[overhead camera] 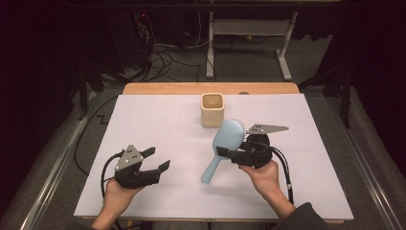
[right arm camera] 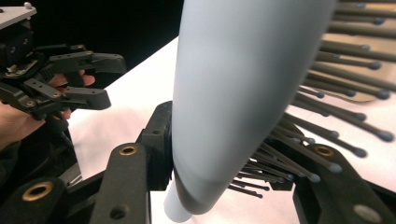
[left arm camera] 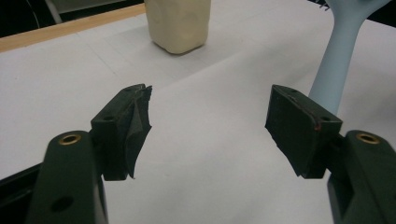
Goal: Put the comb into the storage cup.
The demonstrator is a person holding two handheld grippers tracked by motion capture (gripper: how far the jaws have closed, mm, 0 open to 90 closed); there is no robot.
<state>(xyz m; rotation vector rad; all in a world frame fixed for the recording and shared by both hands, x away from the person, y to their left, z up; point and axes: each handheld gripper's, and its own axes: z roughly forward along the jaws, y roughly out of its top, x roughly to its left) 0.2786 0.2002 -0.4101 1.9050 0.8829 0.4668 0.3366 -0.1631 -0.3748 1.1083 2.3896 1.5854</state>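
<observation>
High view: right tongs (overhead camera: 224,152) clenched on blue hairbrush (overhead camera: 226,138), at 5 o'clock of beige cup (overhead camera: 212,109); left tongs (overhead camera: 159,159) released, empty, at 7 o'clock on tabletop (overhead camera: 153,120).

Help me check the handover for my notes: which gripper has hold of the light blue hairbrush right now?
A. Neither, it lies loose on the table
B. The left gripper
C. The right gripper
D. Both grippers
C: the right gripper is clamped on the hairbrush near where head meets handle, while the left gripper stands apart with its jaws open and nothing between them.
</observation>
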